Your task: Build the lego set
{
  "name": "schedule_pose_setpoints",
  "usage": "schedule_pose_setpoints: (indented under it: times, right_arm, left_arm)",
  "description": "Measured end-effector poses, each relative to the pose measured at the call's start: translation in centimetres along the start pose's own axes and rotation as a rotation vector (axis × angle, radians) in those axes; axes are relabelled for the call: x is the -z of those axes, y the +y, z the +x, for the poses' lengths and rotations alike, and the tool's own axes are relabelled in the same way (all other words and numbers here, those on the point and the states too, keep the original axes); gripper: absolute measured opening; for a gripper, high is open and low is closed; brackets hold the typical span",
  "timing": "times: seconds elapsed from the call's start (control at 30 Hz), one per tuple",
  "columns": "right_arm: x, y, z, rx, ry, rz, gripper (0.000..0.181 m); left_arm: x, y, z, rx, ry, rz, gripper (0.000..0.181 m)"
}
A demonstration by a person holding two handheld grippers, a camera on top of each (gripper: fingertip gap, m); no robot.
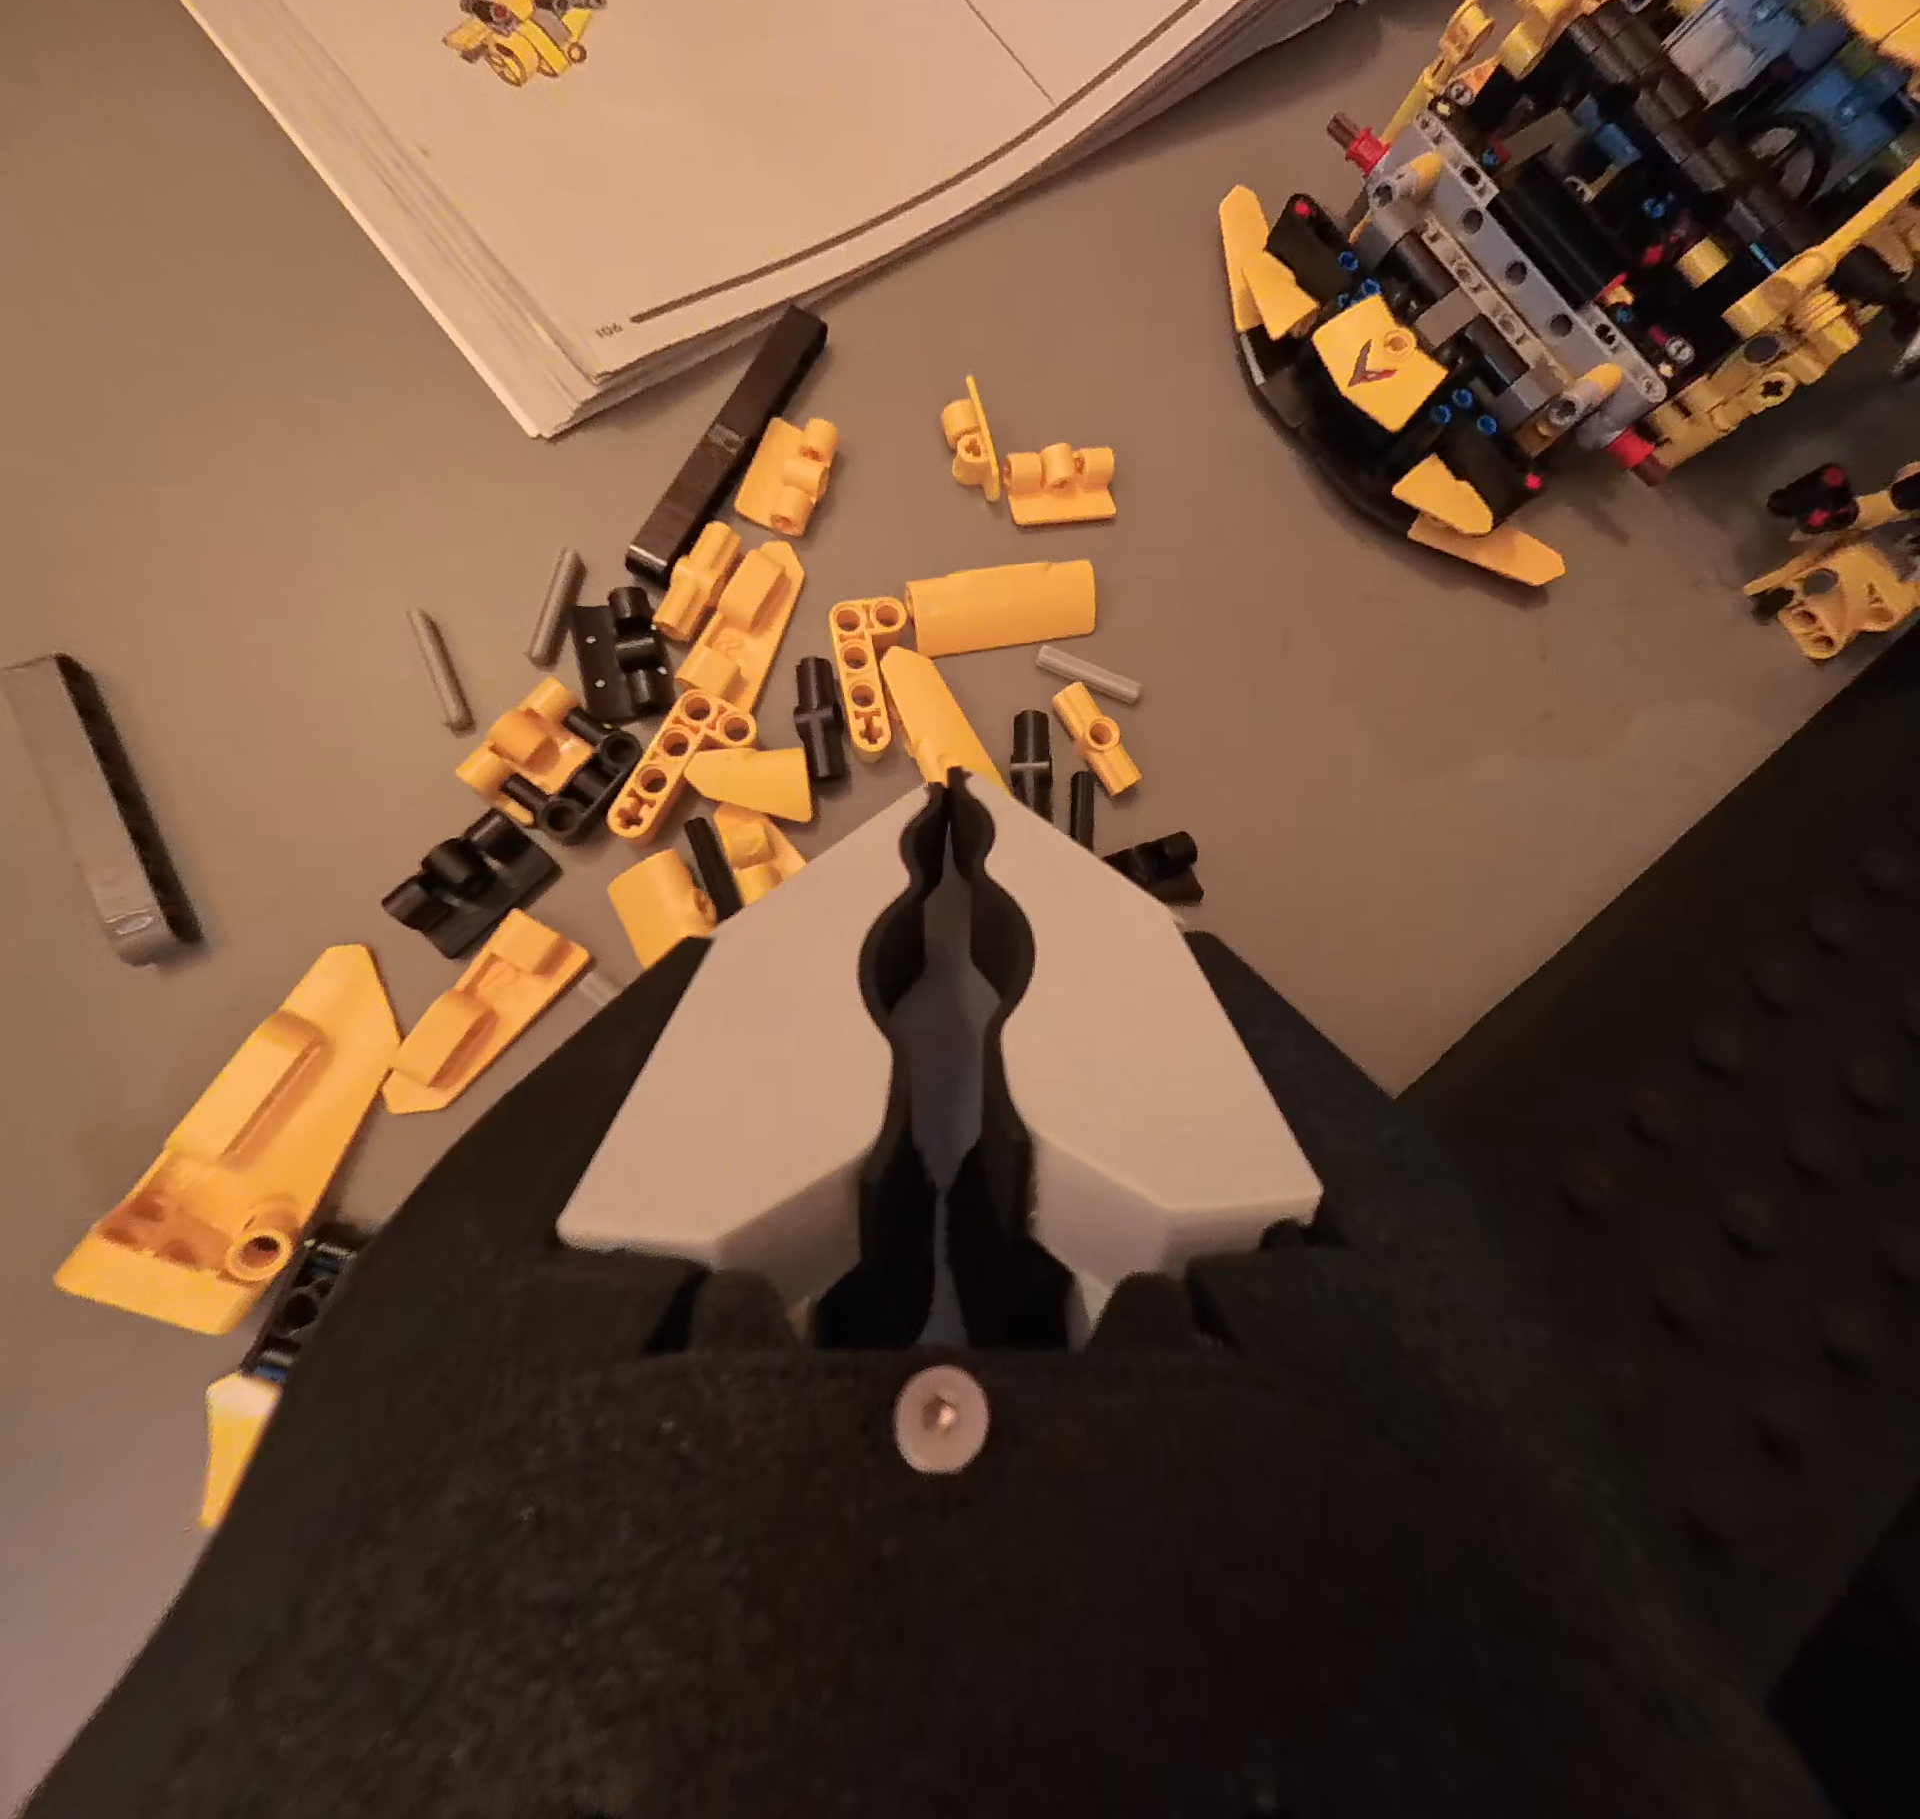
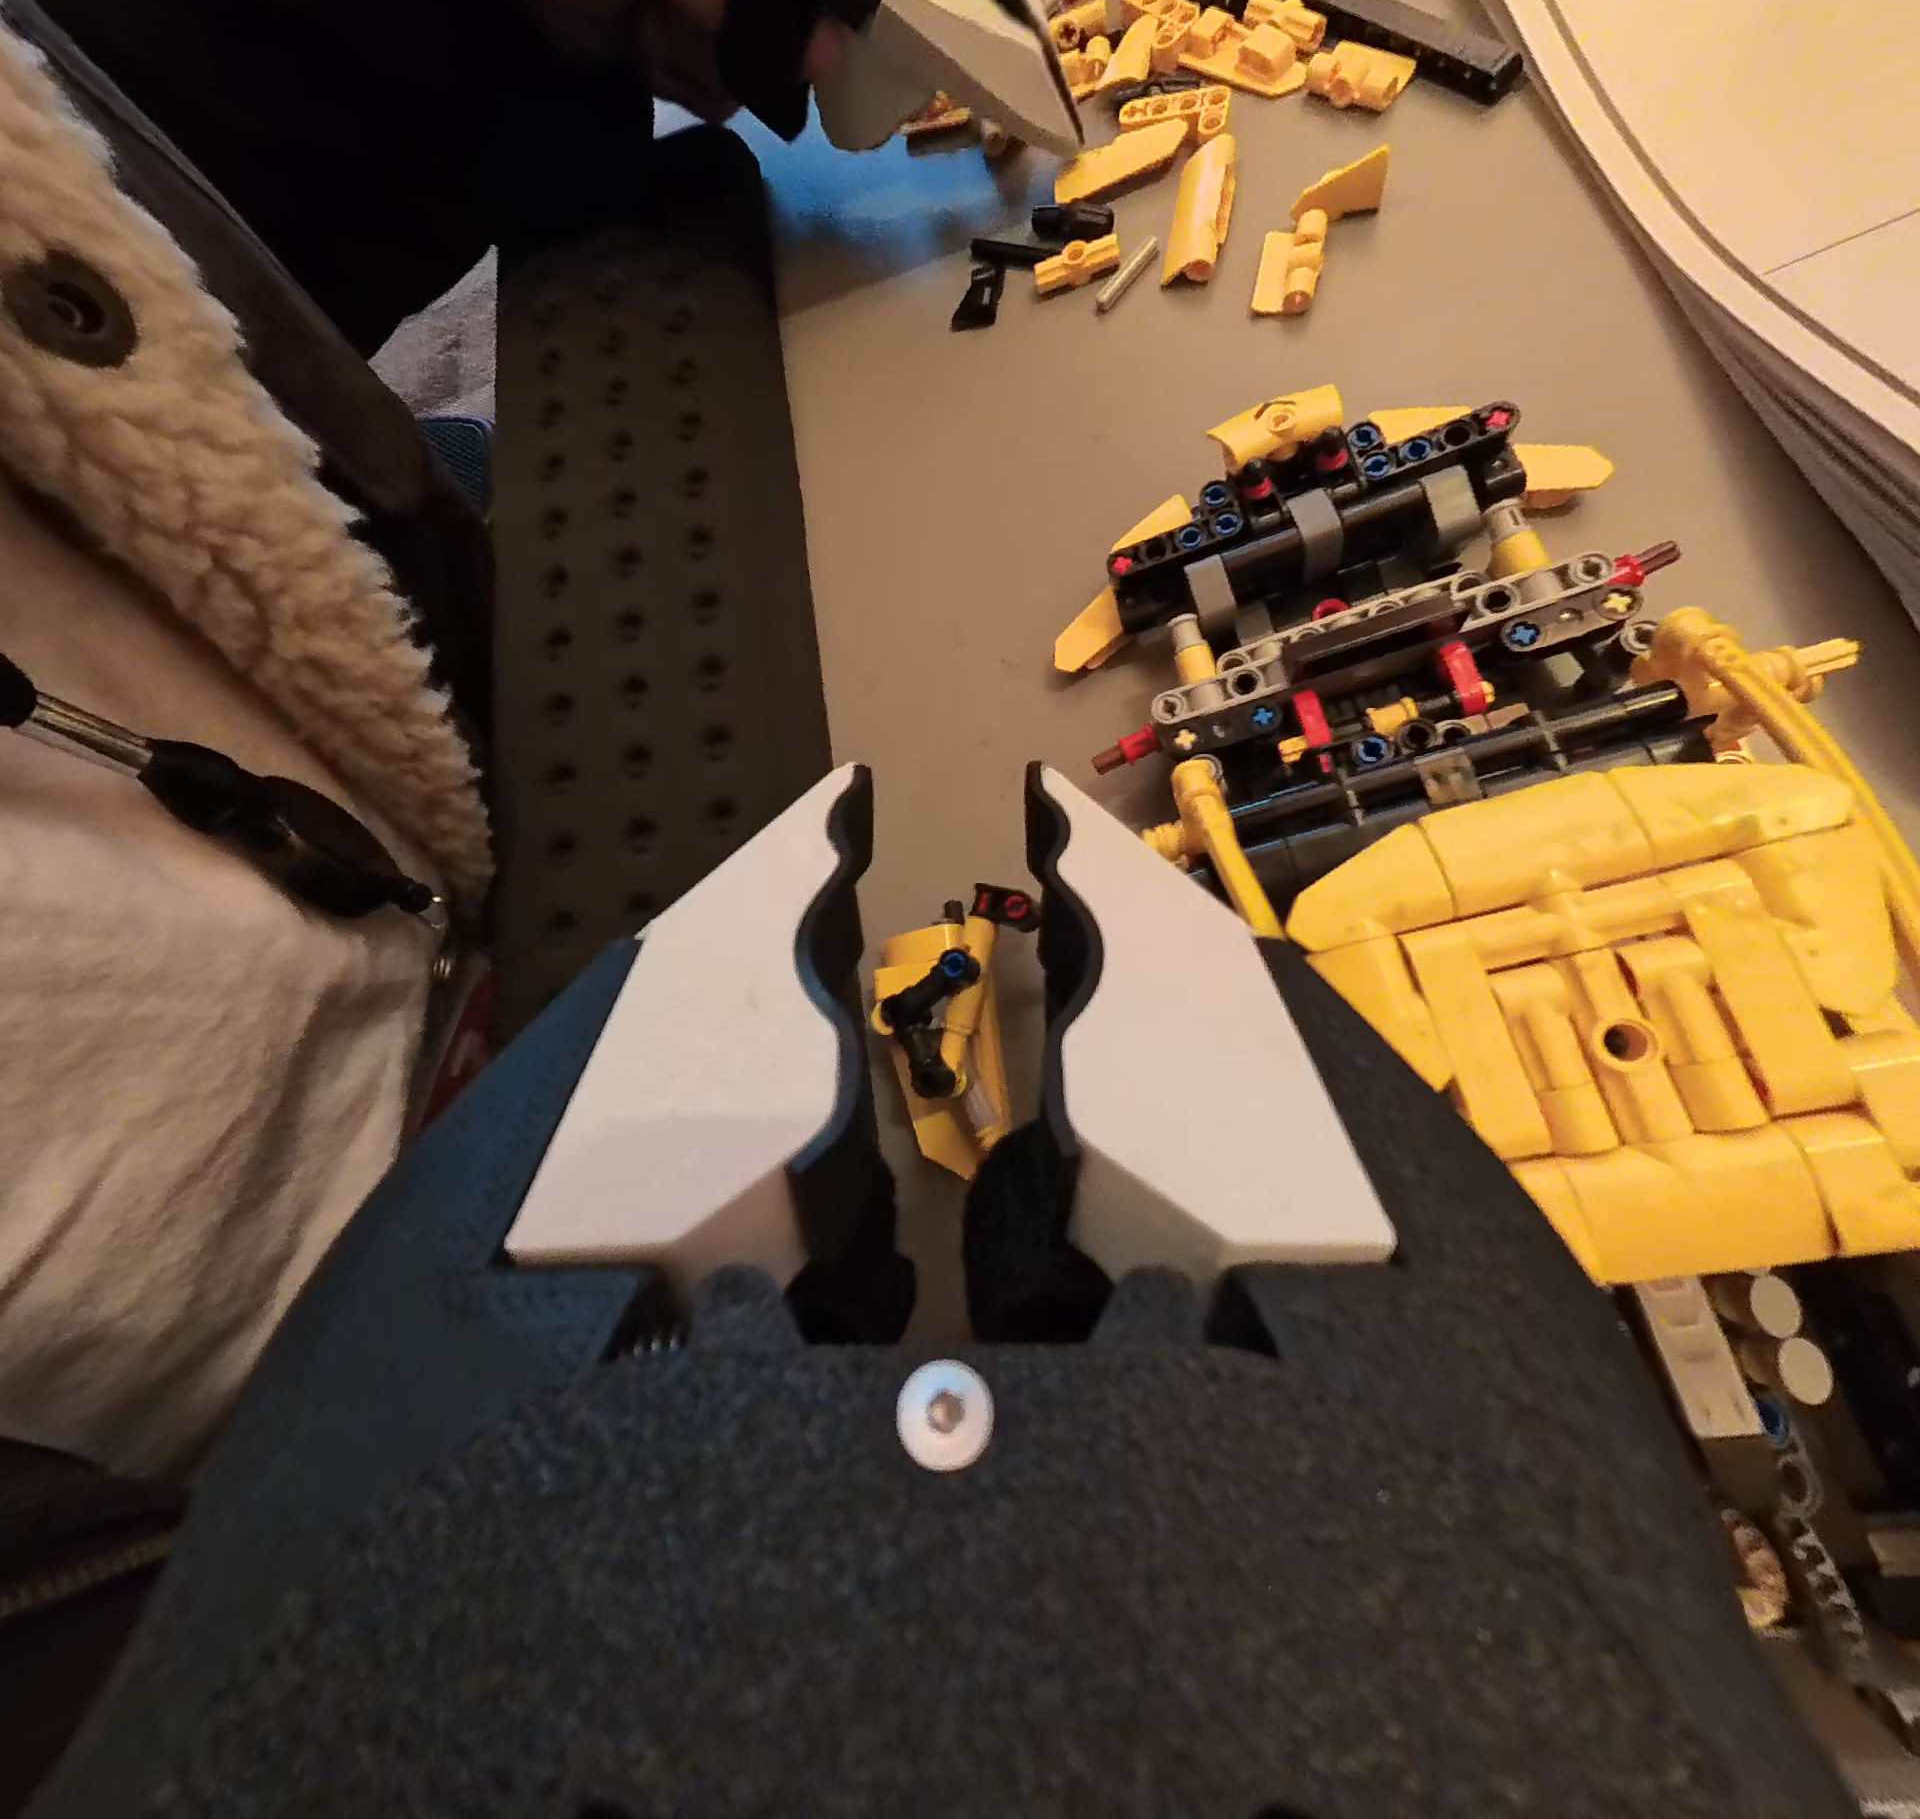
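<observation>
My left gripper is shut, its fingertips pressed together. The tips sit at the near end of a yellow curved panel in a pile of loose yellow and black pieces. I cannot tell if they pinch its edge. This gripper also shows in the right wrist view, tip down by the same panel. My right gripper is open. A small yellow sub-assembly lies on the table below its fingers, untouched. The large yellow and black model stands just to its right and shows in the left wrist view.
The open instruction book lies at the back, also in the right wrist view. A long black beam and a grey beam lie by the pile. A dark perforated strip runs along the table's edge beside a person's fleece coat. Tip to tip, the grippers are about 20 cm apart.
</observation>
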State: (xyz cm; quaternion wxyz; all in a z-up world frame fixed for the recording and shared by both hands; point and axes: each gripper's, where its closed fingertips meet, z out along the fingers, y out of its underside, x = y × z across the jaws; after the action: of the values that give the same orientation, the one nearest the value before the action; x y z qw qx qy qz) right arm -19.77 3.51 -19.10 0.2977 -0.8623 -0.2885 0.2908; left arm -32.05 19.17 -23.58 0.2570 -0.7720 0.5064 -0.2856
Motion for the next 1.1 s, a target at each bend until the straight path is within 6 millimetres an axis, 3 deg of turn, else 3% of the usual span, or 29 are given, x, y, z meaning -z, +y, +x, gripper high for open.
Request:
schedule_pose_setpoints:
  times: [0.03, 0.13, 0.33, 0.6, 0.8, 0.97, 1.07, 1.1]
  right_arm:
    - [0.1, 0.0, 0.0, 0.000, 0.001, 0.001, 0.028]
    - [0.2, 0.1, -0.2, -0.002, 0.003, 0.000, 0.028]
    - [0.3, 0.3, -0.4, 0.002, 0.004, -0.007, 0.028]
    - [0.5, 0.3, -0.7, 0.011, 0.002, -0.004, 0.028]
    - [0.9, 0.1, -1.0, 0.019, 0.014, 0.013, 0.028]
    - [1.2, 0.2, -1.3, 0.020, 0.020, 0.018, 0.028]
    - [1.3, 0.4, -1.4, 0.025, 0.022, 0.011, 0.028]
    - [1.4, 0.4, -1.4, 0.027, 0.024, 0.012, 0.028]
  left_arm:
    - [0.1, -0.1, -0.1, -0.004, -0.018, -0.002, 0.000]
    - [0.0, -0.5, 0.5, 0.027, 0.010, -0.005, 0.025]
    - [-0.9, -0.5, 0.3, 0.067, -0.035, -0.030, 0.026]
    - [-1.0, -0.8, 0.4, 0.000, -0.090, -0.054, 0.000]
    - [-0.3, -1.4, 0.2, 0.075, -0.030, 0.032, 0.000]
    - [0.1, -1.8, -0.3, 0.100, -0.093, 0.030, 0.000]
    - [-0.7, -1.2, 0.0, 0.151, -0.115, -0.026, 0.029]
    - [-0.8, -0.9, -0.1, 0.150, -0.143, -0.043, 0.031]
